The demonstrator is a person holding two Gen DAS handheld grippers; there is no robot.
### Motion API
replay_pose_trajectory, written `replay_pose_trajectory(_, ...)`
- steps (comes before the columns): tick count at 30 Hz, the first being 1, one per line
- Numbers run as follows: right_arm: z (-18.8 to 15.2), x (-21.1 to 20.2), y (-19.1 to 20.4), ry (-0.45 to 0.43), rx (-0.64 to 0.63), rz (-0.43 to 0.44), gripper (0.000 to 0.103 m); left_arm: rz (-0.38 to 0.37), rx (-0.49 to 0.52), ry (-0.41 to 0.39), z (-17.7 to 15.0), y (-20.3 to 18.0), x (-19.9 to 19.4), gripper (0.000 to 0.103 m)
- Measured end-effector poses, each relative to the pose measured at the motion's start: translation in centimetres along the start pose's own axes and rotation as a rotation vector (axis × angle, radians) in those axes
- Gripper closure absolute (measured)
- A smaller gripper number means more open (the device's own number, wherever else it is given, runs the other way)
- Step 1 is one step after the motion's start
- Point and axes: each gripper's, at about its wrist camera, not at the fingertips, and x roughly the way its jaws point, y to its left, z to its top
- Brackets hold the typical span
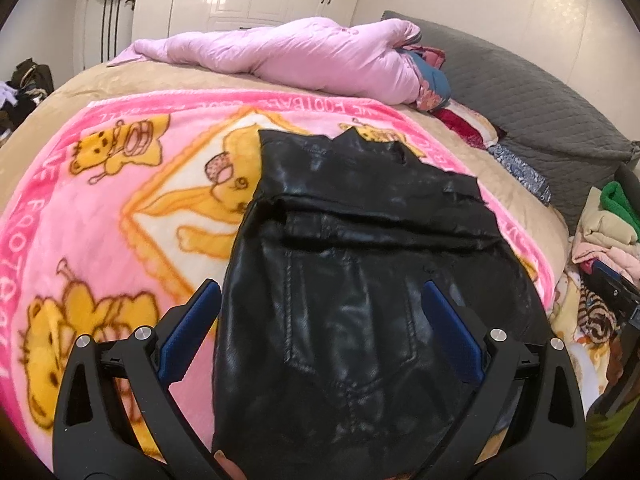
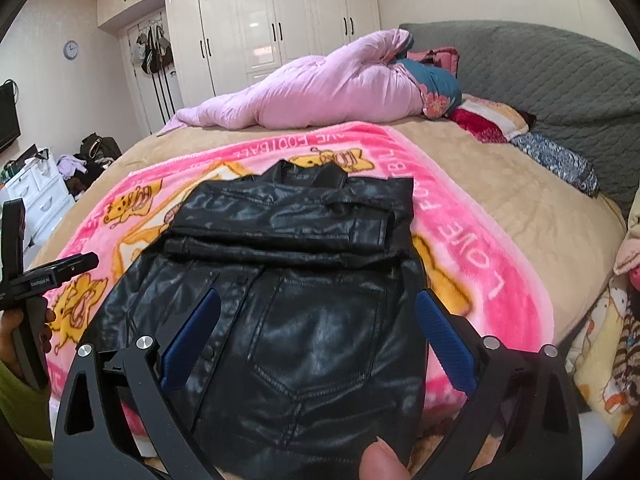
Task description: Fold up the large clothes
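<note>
A black leather jacket (image 1: 360, 280) lies flat on a pink cartoon blanket (image 1: 100, 220), collar at the far end and sleeves folded across its upper part. My left gripper (image 1: 320, 292) hovers open over the near half, its blue fingers (image 1: 200, 312) spread to either side of the leather. In the right wrist view the jacket (image 2: 304, 320) shows the same layout, and my right gripper (image 2: 316, 300) is open above its lower right panel. A thumb (image 2: 380, 460) rests at the near hem. The left tool (image 2: 36, 280), held by a hand, shows at the left edge.
The blanket covers a tan bed (image 2: 500, 184) with a rolled pink quilt (image 2: 320, 92) and pillows (image 2: 488, 120) at the far end, against a grey headboard (image 2: 540, 72). Piled clothes (image 1: 604, 232) lie to the right. White wardrobes (image 2: 280, 20) and a white dresser (image 2: 36, 192) stand behind.
</note>
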Motion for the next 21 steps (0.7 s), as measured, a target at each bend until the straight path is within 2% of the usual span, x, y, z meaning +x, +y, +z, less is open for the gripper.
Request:
replay_pose_trajectory(14, -3.8, 0.0, -1.3, 0.076, 0.033, -0.010, 0.006, 0.047, -0.010, 0.083, -2.9, 2.4, 0.1, 0.009)
replay_pose_trajectory(21, -5.7, 0.1, -2.0, 0.118, 0.034, -0.028, 0.006, 0.031, -0.026, 0.145, -4.5, 3.4, 0.7, 0.009)
